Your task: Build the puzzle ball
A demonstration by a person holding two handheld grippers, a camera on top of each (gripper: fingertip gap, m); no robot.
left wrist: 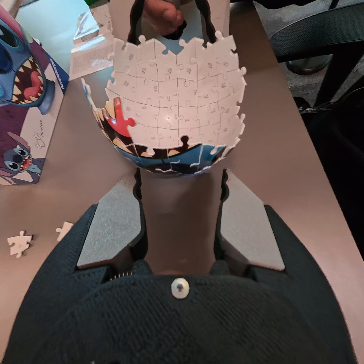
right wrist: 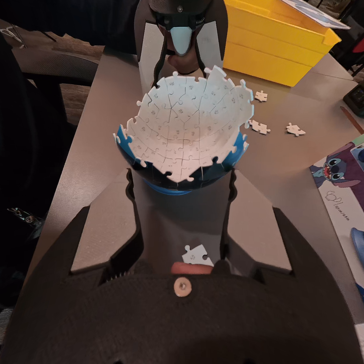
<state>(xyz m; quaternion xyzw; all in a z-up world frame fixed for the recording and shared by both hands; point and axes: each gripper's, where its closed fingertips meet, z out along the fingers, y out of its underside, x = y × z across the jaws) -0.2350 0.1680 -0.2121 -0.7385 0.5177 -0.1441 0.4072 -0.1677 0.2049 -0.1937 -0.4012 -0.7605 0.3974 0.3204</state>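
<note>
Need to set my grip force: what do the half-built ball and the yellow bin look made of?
The half-built ball looks like thin rigid plastic, curved pieces: matte white inside, glossy printed blue outside, holding its bowl shape unsupported. The yellow bin looks like moulded plastic, smooth with a slight sheen; can't be sure.

Each gripper (left wrist: 181,177) has a black ribbed body, grey-white panelled fingers (left wrist: 116,216) and one silver screw (left wrist: 180,288).

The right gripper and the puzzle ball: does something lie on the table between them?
Only bare table between the open right gripper and the puzzle ball, in the right wrist view.
</note>
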